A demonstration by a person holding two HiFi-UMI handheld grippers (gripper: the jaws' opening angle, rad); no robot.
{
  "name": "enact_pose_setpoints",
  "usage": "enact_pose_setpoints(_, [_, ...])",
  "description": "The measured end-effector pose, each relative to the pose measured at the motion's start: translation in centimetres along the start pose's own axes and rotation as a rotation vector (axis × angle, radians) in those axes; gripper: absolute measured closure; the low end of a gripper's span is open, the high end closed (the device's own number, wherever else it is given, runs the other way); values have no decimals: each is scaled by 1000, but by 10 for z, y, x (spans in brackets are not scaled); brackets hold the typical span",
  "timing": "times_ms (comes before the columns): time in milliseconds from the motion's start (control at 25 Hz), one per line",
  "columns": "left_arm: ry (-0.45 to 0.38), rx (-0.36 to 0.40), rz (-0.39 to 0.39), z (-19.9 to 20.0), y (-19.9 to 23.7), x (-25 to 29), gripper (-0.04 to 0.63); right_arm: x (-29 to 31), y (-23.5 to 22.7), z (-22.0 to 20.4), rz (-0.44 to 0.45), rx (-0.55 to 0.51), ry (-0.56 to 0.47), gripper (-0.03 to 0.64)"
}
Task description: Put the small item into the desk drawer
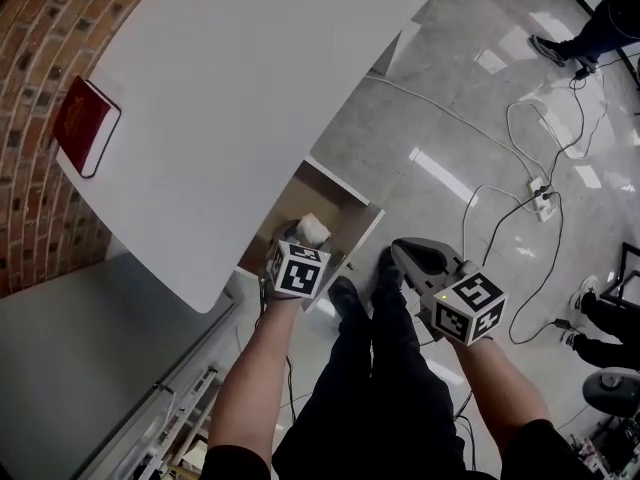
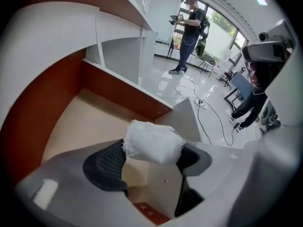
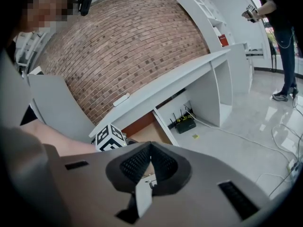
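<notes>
A small white fluffy item [image 2: 152, 142] is pinched between the pads of my left gripper [image 2: 151, 157], which is shut on it. In the head view the same white item [image 1: 312, 229] shows just past the left gripper [image 1: 298, 251], over the open desk drawer [image 1: 368, 220]. The drawer's tan bottom [image 2: 90, 122] lies right under the item. My right gripper [image 1: 408, 258] hangs to the right of the drawer, above the floor, with its jaws closed on nothing; its dark pads [image 3: 137, 162] meet in the right gripper view.
A white desk top [image 1: 240, 88] carries a red book [image 1: 85, 125] near the brick wall [image 1: 40, 28]. Cables and a power strip [image 1: 545, 200] lie on the grey floor at the right. A person [image 2: 188, 32] stands far off. A router [image 3: 182, 123] sits under the desk.
</notes>
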State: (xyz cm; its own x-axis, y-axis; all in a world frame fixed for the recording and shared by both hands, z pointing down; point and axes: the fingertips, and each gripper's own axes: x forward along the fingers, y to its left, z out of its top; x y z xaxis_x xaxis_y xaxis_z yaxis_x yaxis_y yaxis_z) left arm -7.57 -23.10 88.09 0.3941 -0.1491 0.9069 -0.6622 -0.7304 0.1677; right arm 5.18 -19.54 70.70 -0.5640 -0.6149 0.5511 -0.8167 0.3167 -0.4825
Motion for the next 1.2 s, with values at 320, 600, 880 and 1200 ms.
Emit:
enact_pose_setpoints(320, [104,39,37,-24,17,33,282,-2,-9,-20,-9,21,15,606])
enact_pose_setpoints(600, [166,120,123,-37,34,47,282,-2,-12,-38,-8,46,28,606])
enact_pose_setpoints(880, [175,103,130,-40,38,50,281,-7,-14,-43,-28,60,23,606])
enact_pose_setpoints(1200, [151,84,104,-32,34,32,281,-17,0,-20,-36,53,3,606])
